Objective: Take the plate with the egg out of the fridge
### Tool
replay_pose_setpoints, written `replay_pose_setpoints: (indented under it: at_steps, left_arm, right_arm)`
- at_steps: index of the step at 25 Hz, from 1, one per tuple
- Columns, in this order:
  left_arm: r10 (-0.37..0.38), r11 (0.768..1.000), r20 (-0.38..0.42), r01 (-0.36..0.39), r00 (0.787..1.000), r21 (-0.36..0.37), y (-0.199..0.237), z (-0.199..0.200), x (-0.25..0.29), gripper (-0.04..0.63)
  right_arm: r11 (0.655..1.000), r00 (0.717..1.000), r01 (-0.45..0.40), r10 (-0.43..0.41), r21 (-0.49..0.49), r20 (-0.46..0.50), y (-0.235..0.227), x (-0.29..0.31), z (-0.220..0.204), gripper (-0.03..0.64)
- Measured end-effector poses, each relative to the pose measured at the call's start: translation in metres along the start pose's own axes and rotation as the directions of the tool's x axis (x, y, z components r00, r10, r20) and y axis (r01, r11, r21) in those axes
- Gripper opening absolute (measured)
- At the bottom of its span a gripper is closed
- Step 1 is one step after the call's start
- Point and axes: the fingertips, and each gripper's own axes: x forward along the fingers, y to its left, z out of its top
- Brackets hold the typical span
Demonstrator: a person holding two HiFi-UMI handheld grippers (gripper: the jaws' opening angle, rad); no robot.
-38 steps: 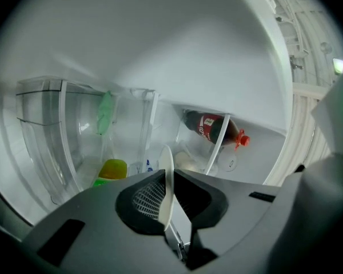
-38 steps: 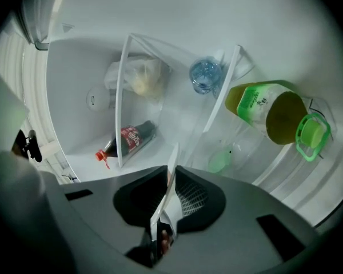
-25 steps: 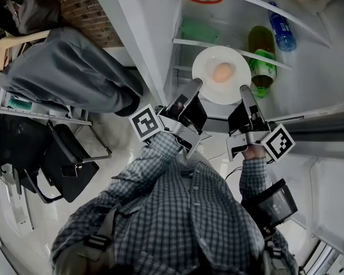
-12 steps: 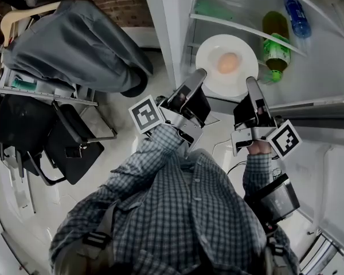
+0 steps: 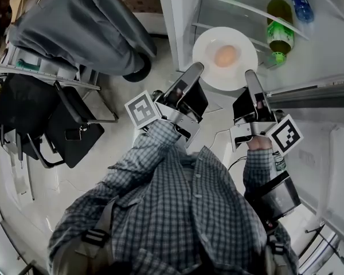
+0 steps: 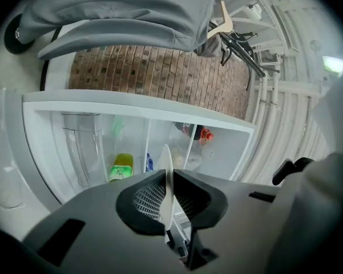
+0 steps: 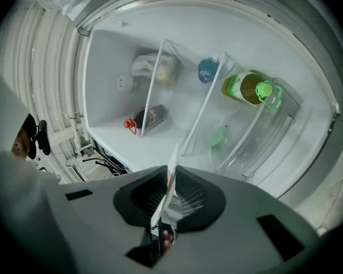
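The jaws of the left gripper (image 6: 168, 180) are clamped on the rim of a round white plate (image 5: 241, 43), which is seen edge-on between the ribbed pads in the left gripper view. The jaws of the right gripper (image 7: 172, 180) are likewise closed on the plate's rim, its thin edge being pinched between them in the right gripper view. In the head view the plate is held level in the air between the two grippers, the left one gripping the near left of the rim and the right one the near right. A pale brown egg (image 5: 225, 55) is carried in the middle of the plate. The plate is held at the open front of the white fridge (image 5: 178, 16), by the front edges of its glass shelves (image 5: 235, 7); whether it is wholly clear of them cannot be told. A green plastic bottle with a green cap (image 5: 280, 34) is seen on a shelf just beyond the plate's right rim, and a blue plastic bottle (image 5: 301, 6) is kept further in.
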Motion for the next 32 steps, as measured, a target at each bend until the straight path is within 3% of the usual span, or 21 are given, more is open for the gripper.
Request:
replay_pose_setpoints:
  at_steps: [19,27,32]
  left_arm:
    - [0.006,1.000,0.031,-0.006,1.000,0.003,-0.030,-0.146,-0.135,0.048]
    - [0.017,1.000,0.023,-0.017,1.000,0.008,-0.043,-0.169,-0.160,0.048]
    - [0.045,0.999,0.027,-0.045,0.999,-0.001,-0.043,-0.171,-0.173,0.048]
  right_arm:
    - [1.000,1.000,0.005,-0.005,0.009,-0.020,0.022,-0.185,-0.068,0.046]
    - [1.000,1.000,-0.004,0.004,-0.004,-0.025,0.034,-0.218,-0.083,0.046]
    - [0.999,1.000,0.002,-0.002,0.037,-0.023,0.035,-0.222,-0.096,0.046]
